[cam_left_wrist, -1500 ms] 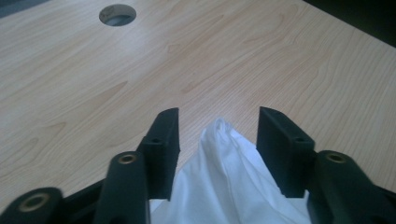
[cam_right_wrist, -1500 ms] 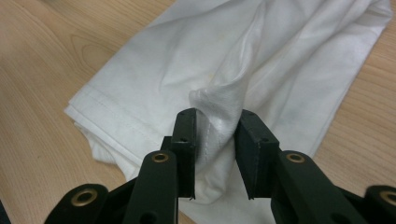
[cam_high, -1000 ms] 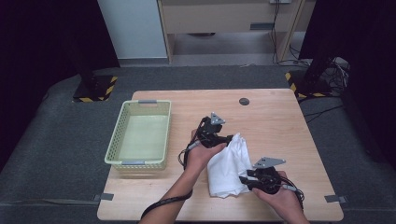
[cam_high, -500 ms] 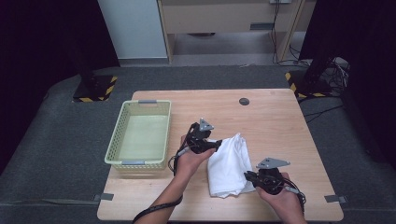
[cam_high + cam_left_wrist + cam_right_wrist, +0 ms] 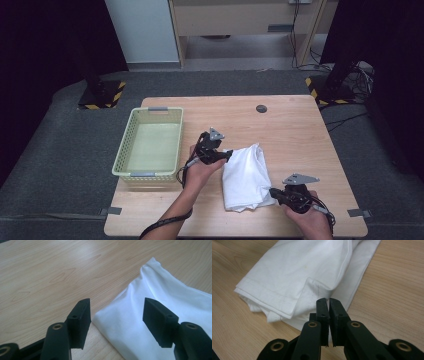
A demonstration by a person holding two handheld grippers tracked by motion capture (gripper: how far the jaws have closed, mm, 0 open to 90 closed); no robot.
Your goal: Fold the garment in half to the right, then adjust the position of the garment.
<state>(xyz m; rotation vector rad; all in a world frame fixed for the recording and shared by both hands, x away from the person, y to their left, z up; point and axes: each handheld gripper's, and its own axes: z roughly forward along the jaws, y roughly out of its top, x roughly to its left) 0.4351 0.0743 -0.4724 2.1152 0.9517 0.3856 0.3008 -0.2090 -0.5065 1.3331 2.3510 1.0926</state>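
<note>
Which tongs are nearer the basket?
Left. The left tongs sit just right of the basket, open at the cloth's left edge. The right tongs are beyond the cloth, shut on its near right corner.

My left tongs [image 5: 227, 156] stand with their 2 jaws apart, pointing rightward in the high view, my left forearm reaching up from the bottom edge. My right tongs [image 5: 273, 192] have just been closing and now sit with jaws nearly together, pointing leftward, my right hand low at the near edge.
</note>
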